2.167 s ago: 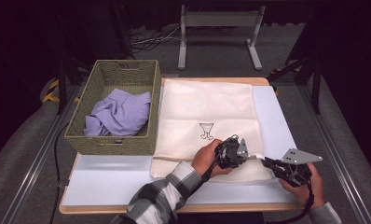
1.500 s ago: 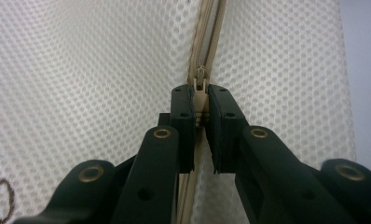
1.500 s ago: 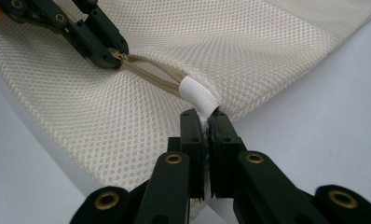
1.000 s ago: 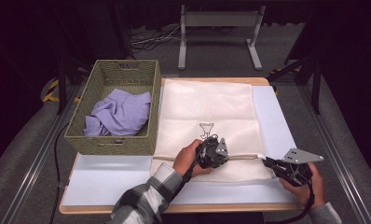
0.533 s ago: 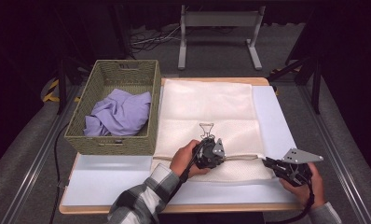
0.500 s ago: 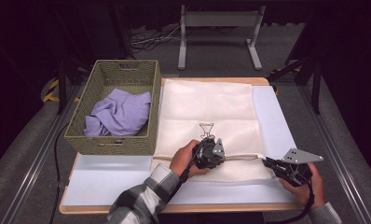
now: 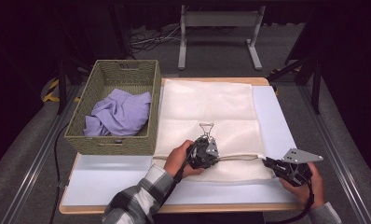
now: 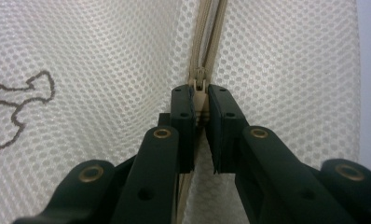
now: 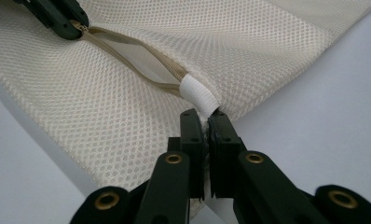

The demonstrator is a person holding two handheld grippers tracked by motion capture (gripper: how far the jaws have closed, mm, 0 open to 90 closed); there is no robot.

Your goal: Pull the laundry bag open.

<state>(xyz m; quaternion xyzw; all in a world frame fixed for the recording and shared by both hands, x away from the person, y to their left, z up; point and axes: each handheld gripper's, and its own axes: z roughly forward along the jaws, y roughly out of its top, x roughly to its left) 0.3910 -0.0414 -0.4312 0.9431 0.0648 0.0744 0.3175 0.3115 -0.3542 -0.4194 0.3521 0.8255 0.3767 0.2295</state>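
A cream mesh laundry bag [image 7: 207, 102] lies flat on the white table, with a hanger logo [image 7: 206, 128] and a tan zipper [image 7: 242, 157] along its near side. My left gripper [image 7: 215, 156] is shut on the zipper pull [image 8: 200, 88], pads [image 8: 182, 105] pressed on both sides of it. My right gripper [image 7: 269, 163] is shut on the bag's near right corner, just below a white fabric tab [image 9: 198, 93]. In the right gripper view the zipper [image 9: 141, 60] gapes open between that tab and the left gripper [image 9: 81, 25].
A woven green basket [image 7: 118, 142] stands left of the bag with a crumpled lavender cloth [image 7: 118, 112] in it. Bare white table surface [image 7: 109, 182] lies in front of the basket. A metal stand [image 7: 218, 28] is behind the table on the floor.
The left gripper has slid left along the zipper with the pull in its jaws, leaving a longer open stretch. The right gripper has held the corner still.
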